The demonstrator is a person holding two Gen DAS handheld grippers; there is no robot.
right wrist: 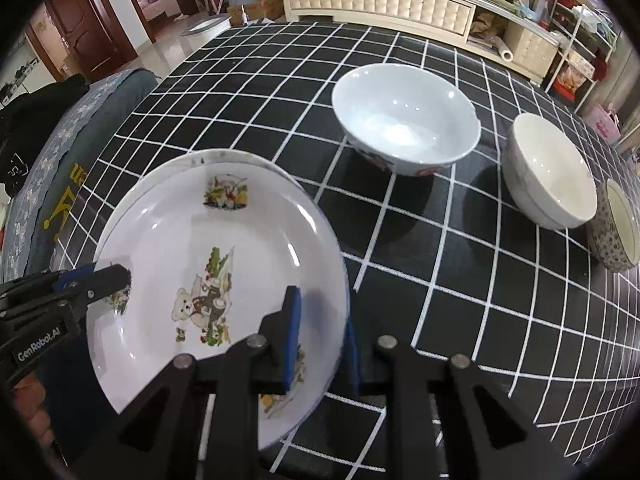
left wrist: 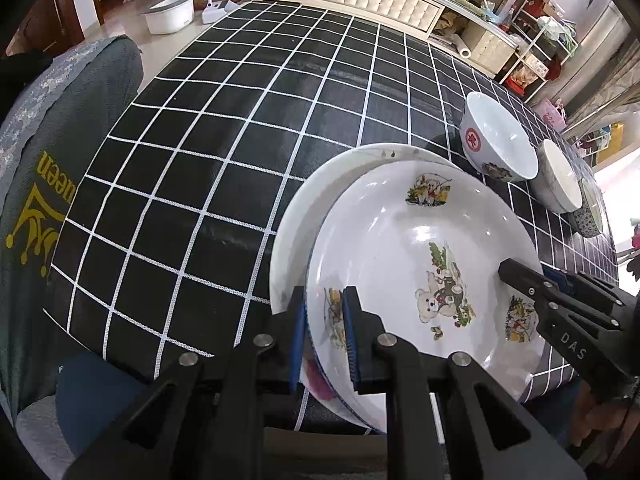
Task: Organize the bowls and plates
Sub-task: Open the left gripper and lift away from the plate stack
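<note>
The left gripper point(left wrist: 325, 320) is clamped on the near-left rim of the white round plate printed with a cartoon bear point(left wrist: 424, 280), one blue pad on the rim's top face, the other beneath. The right gripper point(right wrist: 320, 332) pinches the same plate's opposite rim in the same way. This plate lies over a plain white plate point(left wrist: 320, 192), whose rim shows beyond its far-left edge; whether the two touch cannot be told. The plate's near edge hangs over the edge of the black tablecloth with a white grid point(left wrist: 200, 160). Beyond the plate to the right stand a white bowl with a red emblem point(left wrist: 498, 142), a cream bowl point(right wrist: 550, 172) and a small floral-patterned bowl point(right wrist: 618, 226). Left and far of the plate, the cloth lies bare.
</note>
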